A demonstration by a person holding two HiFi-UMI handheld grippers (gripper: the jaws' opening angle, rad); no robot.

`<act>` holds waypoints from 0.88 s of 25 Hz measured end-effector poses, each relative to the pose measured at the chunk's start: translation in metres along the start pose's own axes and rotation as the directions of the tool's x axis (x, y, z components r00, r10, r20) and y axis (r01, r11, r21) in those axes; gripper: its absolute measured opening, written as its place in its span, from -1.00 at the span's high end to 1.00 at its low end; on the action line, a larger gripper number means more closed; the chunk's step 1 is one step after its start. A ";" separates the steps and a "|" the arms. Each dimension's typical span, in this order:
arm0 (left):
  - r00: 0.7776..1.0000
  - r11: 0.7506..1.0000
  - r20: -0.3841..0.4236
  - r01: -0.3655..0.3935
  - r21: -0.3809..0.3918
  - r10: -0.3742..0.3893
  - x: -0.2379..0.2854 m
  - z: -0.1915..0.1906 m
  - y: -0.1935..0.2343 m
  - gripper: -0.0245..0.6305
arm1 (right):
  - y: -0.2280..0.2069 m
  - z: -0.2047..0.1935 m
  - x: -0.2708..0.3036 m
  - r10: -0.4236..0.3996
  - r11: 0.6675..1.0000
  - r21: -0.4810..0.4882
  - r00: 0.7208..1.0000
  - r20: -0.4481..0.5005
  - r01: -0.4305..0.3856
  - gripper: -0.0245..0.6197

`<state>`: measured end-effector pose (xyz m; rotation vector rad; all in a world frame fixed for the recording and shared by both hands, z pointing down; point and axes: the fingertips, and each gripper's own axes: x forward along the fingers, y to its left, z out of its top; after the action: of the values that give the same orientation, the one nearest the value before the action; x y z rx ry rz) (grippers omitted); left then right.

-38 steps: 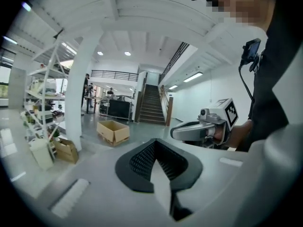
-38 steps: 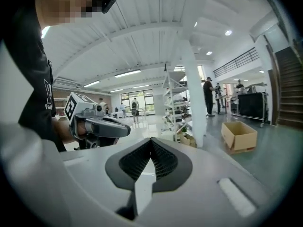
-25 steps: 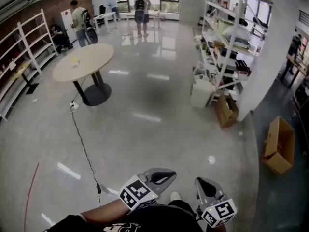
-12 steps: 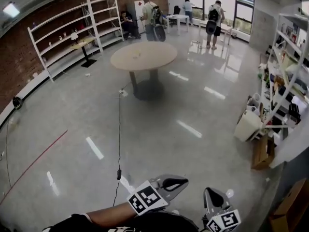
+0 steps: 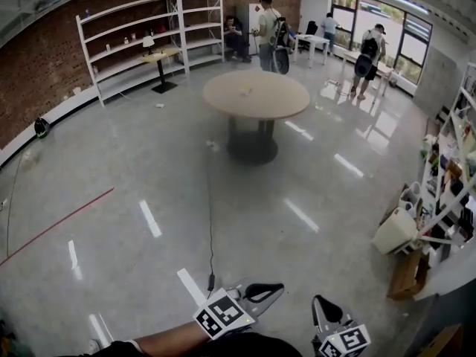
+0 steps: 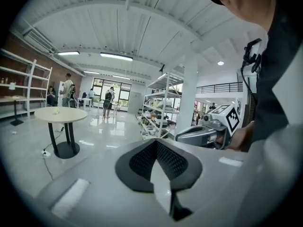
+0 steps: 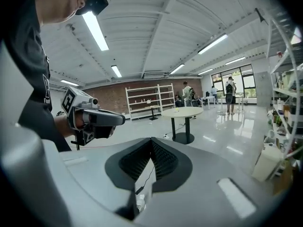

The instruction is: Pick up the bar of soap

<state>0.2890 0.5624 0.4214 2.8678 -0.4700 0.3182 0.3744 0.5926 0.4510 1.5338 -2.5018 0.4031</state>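
No bar of soap can be told for certain. A small pale yellow object (image 5: 244, 91) lies on the round beige table (image 5: 279, 99), far across the floor; it also shows in the left gripper view as a yellow object (image 6: 56, 110) on the table (image 6: 66, 115). My left gripper (image 5: 277, 288) is held low by my body, jaws shut with nothing between them. My right gripper (image 5: 318, 302) sits beside it, also shut and empty. Each gripper view shows the other gripper: the right gripper (image 6: 182, 137) and the left gripper (image 7: 120, 120).
White shelving (image 5: 141, 39) lines the brick wall at the back left. A stocked rack (image 5: 454, 192), a white container (image 5: 396, 230) and a cardboard box (image 5: 407, 275) stand at the right. A black cable (image 5: 210, 222) runs over the floor. People (image 5: 269, 30) stand beyond the table.
The head view has swung left: the table moved from the upper left to the upper centre, and the right-hand rack slid toward the edge. Both grippers stay low and shut.
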 end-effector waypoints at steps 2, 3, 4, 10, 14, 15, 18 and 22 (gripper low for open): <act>0.999 0.999 0.017 -0.036 -0.014 0.036 -0.013 0.000 0.041 0.91 | 0.005 0.008 0.041 0.042 0.999 0.007 0.999 -0.020 -0.042 0.90; 0.998 0.998 0.021 -0.058 -0.032 0.059 -0.021 -0.002 0.063 0.91 | 0.010 0.014 0.060 0.064 0.998 0.008 0.998 -0.026 -0.064 0.90; 0.996 0.995 0.022 -0.083 -0.053 0.084 -0.032 -0.003 0.085 0.91 | 0.016 0.021 0.079 0.081 0.997 0.003 0.996 -0.031 -0.081 0.90; 0.979 0.979 0.084 -0.179 -0.097 0.188 -0.108 0.014 0.213 0.91 | 0.060 0.070 0.200 0.144 0.989 -0.037 0.988 -0.057 -0.147 0.90; 0.959 0.961 0.086 -0.261 -0.090 0.269 -0.155 0.020 0.274 0.91 | 0.094 0.098 0.260 0.204 0.976 -0.065 0.978 -0.046 -0.207 0.90; 0.955 0.955 0.083 -0.277 -0.105 0.286 -0.165 0.019 0.286 0.91 | 0.101 0.101 0.273 0.218 0.972 -0.072 0.974 -0.055 -0.222 0.90; 0.943 0.937 0.073 -0.310 -0.164 0.324 -0.185 0.008 0.309 0.91 | 0.114 0.099 0.303 0.256 0.962 -0.071 0.961 -0.107 -0.264 0.90; 0.920 0.906 0.072 -0.361 -0.222 0.384 -0.203 -0.004 0.340 0.91 | 0.117 0.100 0.348 0.296 0.950 -0.056 0.942 -0.158 -0.308 0.90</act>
<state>-0.0137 0.3072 0.4357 2.5901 -1.0179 0.1528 0.1110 0.3173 0.4418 1.0485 -2.6029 0.4354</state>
